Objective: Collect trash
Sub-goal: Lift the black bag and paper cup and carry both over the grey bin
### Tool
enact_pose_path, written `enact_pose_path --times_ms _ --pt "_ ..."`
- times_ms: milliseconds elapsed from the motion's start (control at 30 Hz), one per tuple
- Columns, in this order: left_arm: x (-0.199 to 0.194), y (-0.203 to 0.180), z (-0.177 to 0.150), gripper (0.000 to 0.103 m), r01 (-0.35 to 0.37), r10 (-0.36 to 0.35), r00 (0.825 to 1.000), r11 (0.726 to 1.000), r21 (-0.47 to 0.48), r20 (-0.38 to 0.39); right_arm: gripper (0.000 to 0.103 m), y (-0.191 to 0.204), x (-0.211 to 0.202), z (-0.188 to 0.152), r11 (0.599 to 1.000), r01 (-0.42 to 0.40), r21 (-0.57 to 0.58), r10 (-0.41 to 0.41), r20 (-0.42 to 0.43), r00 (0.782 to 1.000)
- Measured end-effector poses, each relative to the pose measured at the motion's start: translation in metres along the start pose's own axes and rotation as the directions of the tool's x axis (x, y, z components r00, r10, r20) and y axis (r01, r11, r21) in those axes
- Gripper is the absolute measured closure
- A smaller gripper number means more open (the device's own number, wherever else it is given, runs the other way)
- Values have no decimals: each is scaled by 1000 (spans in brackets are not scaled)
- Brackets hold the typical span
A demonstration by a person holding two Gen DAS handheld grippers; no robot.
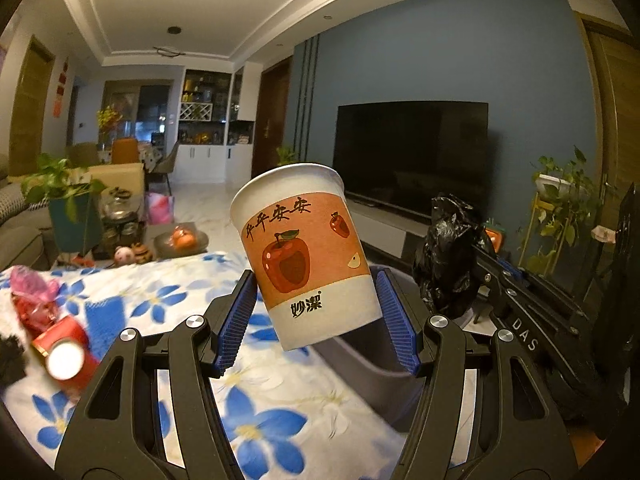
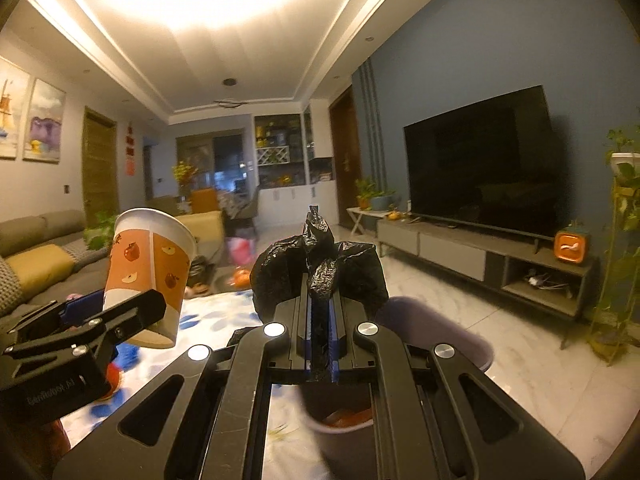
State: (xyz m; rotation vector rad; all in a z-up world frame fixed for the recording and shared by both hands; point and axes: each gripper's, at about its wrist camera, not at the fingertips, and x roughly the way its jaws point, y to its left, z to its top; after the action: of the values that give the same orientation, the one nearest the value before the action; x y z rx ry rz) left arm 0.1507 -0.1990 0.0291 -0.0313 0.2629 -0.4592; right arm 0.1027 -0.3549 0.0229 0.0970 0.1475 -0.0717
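Note:
My left gripper point(image 1: 316, 300) is shut on a paper cup point(image 1: 304, 252), white with an orange apple band, held tilted in the air above the table edge and the grey bin point(image 1: 360, 356). The cup also shows in the right wrist view point(image 2: 150, 268), with the left gripper point(image 2: 116, 312) below it. My right gripper point(image 2: 320, 304) is shut on a crumpled black plastic bag point(image 2: 316, 264) and holds it above the bin point(image 2: 440, 332). The bag and right gripper show at the right of the left wrist view point(image 1: 448, 252).
A table with a blue-flower cloth point(image 1: 172, 292) carries a red can point(image 1: 64, 352) and pink-wrapped items point(image 1: 32, 288) at the left. A TV point(image 1: 412, 152) on a low cabinet point(image 2: 480, 256) stands at the right, with plants point(image 1: 568, 200) beside it. A sofa point(image 2: 36, 252) stands at the left.

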Motion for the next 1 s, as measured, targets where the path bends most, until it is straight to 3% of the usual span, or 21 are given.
enact_pose_path --times_ms 433,1000 --pt "78 -19 -14 42 37 -37 998 999 9 -46 95 -38 42 -14 997 75 36 -74 -30 997" --pt "117 -30 -33 42 87 -86 990 996 6 -109 95 -41 61 -18 995 93 33 -90 -74 993"
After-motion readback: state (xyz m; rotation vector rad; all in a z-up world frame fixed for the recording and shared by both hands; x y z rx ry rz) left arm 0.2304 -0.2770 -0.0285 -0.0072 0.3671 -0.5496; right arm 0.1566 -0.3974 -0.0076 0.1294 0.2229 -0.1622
